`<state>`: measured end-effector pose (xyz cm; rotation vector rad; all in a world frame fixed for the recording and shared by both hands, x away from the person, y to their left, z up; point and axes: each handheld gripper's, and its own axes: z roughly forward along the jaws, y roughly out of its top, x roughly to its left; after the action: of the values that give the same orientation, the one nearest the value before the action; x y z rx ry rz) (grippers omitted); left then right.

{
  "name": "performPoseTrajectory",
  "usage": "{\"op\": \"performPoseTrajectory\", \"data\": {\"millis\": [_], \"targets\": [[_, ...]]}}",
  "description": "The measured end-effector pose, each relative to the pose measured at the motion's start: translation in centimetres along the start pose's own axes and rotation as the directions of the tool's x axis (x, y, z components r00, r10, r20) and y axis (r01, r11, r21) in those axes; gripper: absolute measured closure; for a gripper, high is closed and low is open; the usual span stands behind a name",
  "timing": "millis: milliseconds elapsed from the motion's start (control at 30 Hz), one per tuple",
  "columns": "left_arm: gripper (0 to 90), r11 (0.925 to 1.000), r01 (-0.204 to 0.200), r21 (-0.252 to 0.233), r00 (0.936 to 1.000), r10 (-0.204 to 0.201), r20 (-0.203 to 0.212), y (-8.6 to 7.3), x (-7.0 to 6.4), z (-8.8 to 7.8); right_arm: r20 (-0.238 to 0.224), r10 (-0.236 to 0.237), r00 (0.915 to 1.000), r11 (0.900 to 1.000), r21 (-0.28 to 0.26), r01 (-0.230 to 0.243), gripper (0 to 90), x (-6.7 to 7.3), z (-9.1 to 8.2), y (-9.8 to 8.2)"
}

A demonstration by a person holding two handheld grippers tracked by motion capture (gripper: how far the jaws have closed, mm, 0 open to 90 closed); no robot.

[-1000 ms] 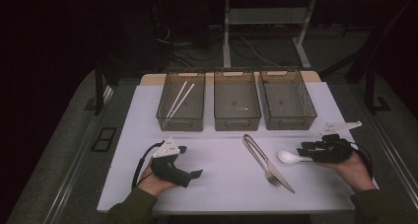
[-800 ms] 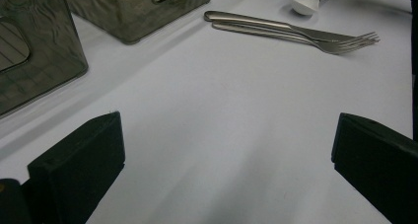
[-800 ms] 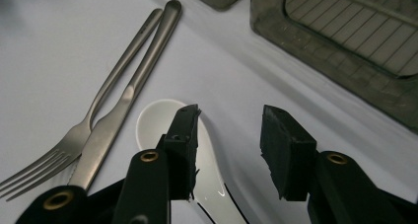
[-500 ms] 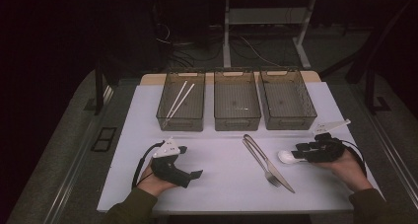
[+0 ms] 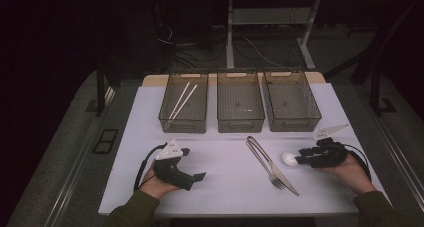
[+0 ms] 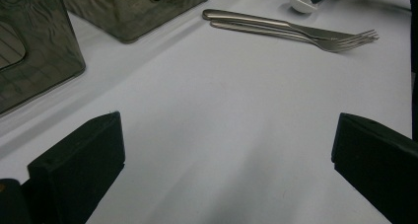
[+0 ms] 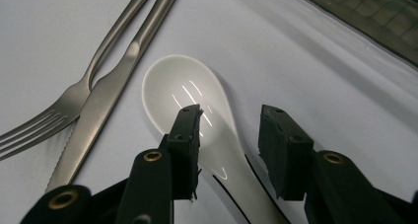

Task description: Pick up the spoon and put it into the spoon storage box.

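Currently the right gripper (image 7: 229, 152) straddles the white ceramic spoon (image 7: 190, 98) near the worktop's right edge, fingers not yet clenched, so lifting it and binning it remain; the left gripper (image 6: 222, 169) rests released.

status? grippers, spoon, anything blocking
Right gripper open astride the white spoon, not clamped. Left gripper open, idle. Knife and fork beside the spoon.
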<state>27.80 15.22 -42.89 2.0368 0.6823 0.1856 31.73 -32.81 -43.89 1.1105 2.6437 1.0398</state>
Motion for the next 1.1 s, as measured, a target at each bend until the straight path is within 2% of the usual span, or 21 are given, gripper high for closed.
{"op": "performPoseTrajectory", "data": {"millis": [267,533,700,1100], "targets": [[0.0,1.0,-0.001,0.0,1.0,0.001,0.001,0.0,0.0,0.0,-0.007,-0.027,0.9996,0.999,0.022,0.027,60.0,0.3,0.1,-0.2],[0.0,1.0,-0.001,0.001,1.0,0.001,0.001,0.0,0.0,0.0,-0.042,-0.057,0.9975,0.998,0.034,0.059,65.2,0.6,0.1,-0.5],[0.0,1.0,-0.001,0.001,1.0,0.001,0.0,0.0,-0.1,0.0,-0.043,-0.087,0.9953,0.995,0.043,0.089,68.2,0.8,0.0,-0.6],[0.0,1.0,-0.006,0.004,1.0,0.006,0.001,0.0,-0.1,0.0,-0.041,-0.173,0.9841,0.982,0.071,0.175,75.2,1.4,-0.1,-0.8]]}}
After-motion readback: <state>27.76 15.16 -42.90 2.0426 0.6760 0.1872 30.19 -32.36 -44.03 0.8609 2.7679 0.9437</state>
